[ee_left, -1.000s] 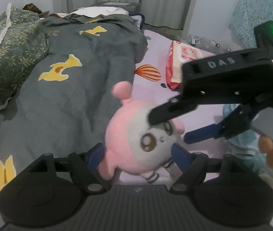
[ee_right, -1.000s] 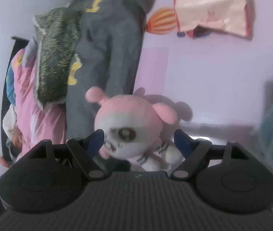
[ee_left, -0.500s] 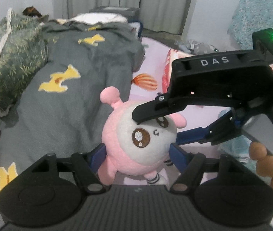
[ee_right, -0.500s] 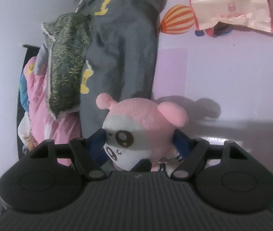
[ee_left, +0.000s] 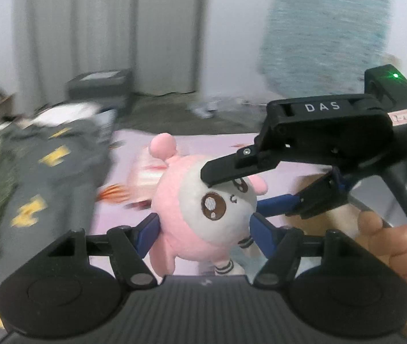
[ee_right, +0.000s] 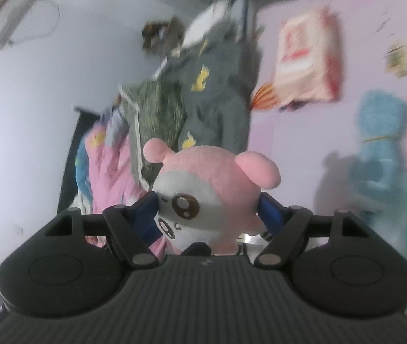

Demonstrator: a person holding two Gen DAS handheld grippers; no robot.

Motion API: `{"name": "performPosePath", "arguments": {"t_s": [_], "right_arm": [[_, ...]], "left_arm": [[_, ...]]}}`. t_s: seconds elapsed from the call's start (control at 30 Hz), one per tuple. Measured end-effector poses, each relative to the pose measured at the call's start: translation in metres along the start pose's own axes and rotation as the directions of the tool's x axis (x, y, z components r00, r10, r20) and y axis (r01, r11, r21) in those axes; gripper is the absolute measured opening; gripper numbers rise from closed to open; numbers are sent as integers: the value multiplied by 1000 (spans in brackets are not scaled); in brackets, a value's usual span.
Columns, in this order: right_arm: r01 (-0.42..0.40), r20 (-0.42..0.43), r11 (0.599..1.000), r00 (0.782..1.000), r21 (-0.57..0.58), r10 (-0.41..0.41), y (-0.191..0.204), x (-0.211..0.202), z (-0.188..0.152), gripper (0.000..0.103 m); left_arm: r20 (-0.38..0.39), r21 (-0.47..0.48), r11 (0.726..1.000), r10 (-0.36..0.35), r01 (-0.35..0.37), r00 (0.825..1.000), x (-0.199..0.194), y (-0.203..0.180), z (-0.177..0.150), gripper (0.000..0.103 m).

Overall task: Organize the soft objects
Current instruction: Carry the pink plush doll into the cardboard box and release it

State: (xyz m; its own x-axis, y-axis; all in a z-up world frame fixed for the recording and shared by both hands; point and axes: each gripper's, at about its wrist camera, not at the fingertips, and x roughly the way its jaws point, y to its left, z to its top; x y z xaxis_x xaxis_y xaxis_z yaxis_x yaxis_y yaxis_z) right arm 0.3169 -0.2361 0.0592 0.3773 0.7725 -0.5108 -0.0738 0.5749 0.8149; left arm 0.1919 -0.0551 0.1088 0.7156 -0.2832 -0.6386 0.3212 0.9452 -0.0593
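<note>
A round pink plush toy [ee_left: 192,200] with a white face and brown eyes hangs in the air above the lilac bed sheet [ee_left: 134,154]. My left gripper [ee_left: 206,229] has its blue pads pressed on the toy's two sides, and its jaws are closing further. My right gripper [ee_left: 246,189] comes in from the right, one black finger over the toy's head and a blue one under its cheek. In the right wrist view the plush toy [ee_right: 212,172] sits squeezed between the right gripper's [ee_right: 208,215] pads. A person's hand [ee_left: 398,240] holds the right gripper's handle.
A grey blanket [ee_left: 54,177] with yellow figures and a green patterned pillow [ee_right: 157,106] lie on the bed. A pink-and-white packet [ee_right: 306,68] and a blue soft toy [ee_right: 381,143] rest on the sheet. Grey curtains [ee_left: 103,28] and a dark box [ee_left: 100,83] stand beyond.
Both grippers have risen together with the plush toy, lifting it off the sheet. Both views now look higher and farther, and the background is blurred.
</note>
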Motion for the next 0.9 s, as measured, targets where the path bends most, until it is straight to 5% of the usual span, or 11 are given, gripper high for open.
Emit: {"name": "performPosePath", "arguments": {"t_s": [0.17, 0.4, 0.63, 0.9], "right_arm": [[73, 141, 996, 987, 51, -79, -39, -113, -18, 77], [212, 220, 952, 940, 221, -260, -127, -224, -52, 77], [344, 140, 878, 903, 332, -407, -197, -245, -78, 77], [417, 39, 827, 885, 377, -464, -247, -227, -91, 77]], "left_arm": [[-45, 90, 980, -173, 176, 984, 12, -90, 11, 70], [-246, 115, 921, -336, 372, 909, 72, -194, 6, 70], [-462, 75, 891, -366, 447, 808, 137, -249, -25, 69], [-548, 81, 897, -324, 435, 771, 183, -268, -43, 69]]}}
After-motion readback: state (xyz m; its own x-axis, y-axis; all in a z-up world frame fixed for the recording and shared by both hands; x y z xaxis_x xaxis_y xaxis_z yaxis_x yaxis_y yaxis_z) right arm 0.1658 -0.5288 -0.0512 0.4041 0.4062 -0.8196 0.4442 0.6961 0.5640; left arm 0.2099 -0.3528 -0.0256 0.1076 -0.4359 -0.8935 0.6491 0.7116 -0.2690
